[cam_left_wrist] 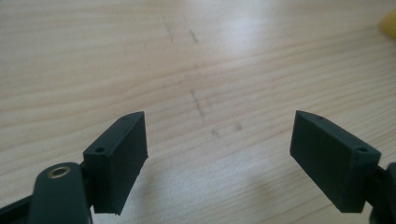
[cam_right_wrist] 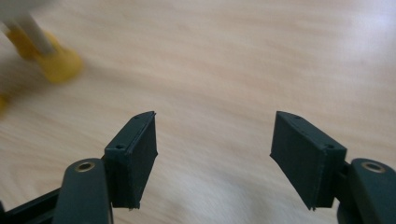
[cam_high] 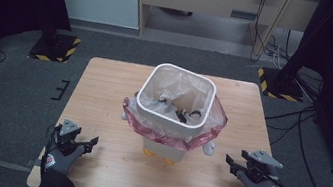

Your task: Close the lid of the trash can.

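A white square bin (cam_high: 173, 117) stands mid-table on small yellow feet (cam_high: 149, 152), lined with a clear bag whose pink edge (cam_high: 172, 130) is folded over its sides. Dark scraps lie inside the bin. My left gripper (cam_high: 89, 143) rests low at the table's front left, open, with bare wood between its jaws (cam_left_wrist: 219, 140). At the front right, my right gripper (cam_high: 230, 163) is open too and holds nothing (cam_right_wrist: 215, 149). In the right gripper view a yellow foot (cam_right_wrist: 56, 63) appears blurred at the upper left.
The wooden table (cam_high: 105, 84) stands on grey carpet. Black stands with hazard-striped bases (cam_high: 55, 48) flank the far corners, and cables (cam_high: 297, 119) trail on the floor at right. Bare wood lies between both grippers and the bin.
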The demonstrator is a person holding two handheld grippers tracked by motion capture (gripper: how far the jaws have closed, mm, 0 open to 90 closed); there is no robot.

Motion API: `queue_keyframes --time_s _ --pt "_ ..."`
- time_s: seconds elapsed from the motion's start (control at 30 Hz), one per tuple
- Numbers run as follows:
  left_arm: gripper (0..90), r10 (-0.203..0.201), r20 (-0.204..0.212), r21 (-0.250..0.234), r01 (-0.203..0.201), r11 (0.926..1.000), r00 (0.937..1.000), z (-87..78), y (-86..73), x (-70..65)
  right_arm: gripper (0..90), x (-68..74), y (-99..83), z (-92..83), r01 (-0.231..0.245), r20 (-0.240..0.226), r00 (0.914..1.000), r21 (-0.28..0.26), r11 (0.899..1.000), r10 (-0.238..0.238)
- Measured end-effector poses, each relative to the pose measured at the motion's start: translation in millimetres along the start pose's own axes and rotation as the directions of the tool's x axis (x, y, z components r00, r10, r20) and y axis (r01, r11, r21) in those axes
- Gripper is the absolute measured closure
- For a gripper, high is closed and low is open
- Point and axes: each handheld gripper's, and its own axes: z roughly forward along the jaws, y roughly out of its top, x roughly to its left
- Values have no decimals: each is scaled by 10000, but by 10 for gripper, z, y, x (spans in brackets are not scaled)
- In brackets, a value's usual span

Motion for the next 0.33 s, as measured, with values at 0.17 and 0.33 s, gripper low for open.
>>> queue_keyframes --time_s 0.17,0.33 --pt "163 19 -138 396 -13 9992 9999 90 -26 30 260 -107 -69 85 18 357 9994 735 9973 -44" --pt "147 200 -216 637 -185 9978 9996 131 -18 36 227 -201 -106 138 -74 587 9983 1226 9924 2"
